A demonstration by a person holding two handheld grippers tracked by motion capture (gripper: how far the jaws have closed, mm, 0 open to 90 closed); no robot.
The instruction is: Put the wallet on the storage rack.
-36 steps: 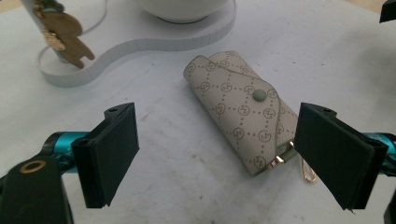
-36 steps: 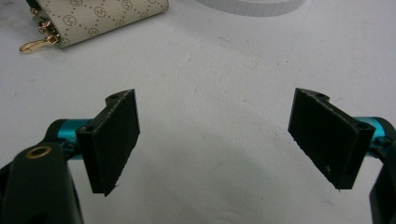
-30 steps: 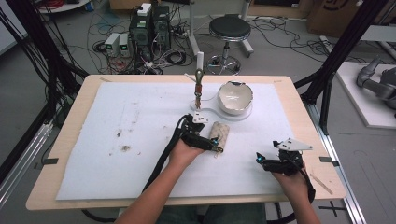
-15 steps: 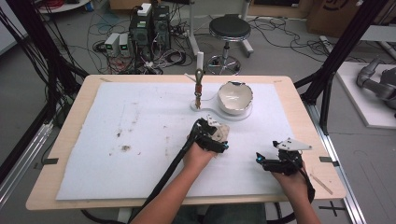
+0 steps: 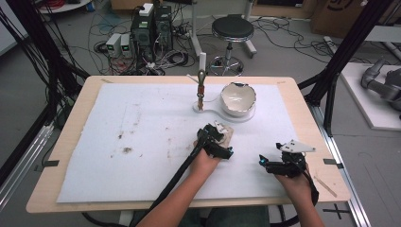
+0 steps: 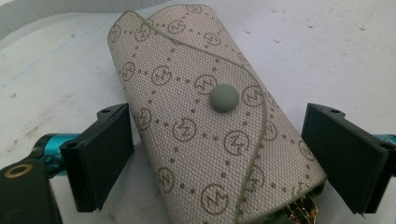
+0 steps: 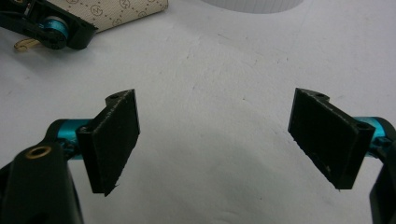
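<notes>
Left gripper [image 5: 218, 135] sits just below the centre of the high view, jaws spread wide on either side of the key pouch [image 6: 212, 116] and not closed on it. In the left gripper view that beige monogram pouch fills the middle of the frame, snap button [image 6: 223, 98] up, lying flat on the white mat [image 5: 142, 123]; the left jaw looks just about against its edge, the right jaw stands apart. Gold key hardware [image 6: 301, 212] peeks out at the bottom edge. Moving right in the high view: a metal stand [image 5: 200, 90] and a white bowl [image 5: 239, 98] above centre. Further right, the right gripper [image 5: 265, 163] rests low on the mat, released and holding nothing, well apart from the pouch.
</notes>
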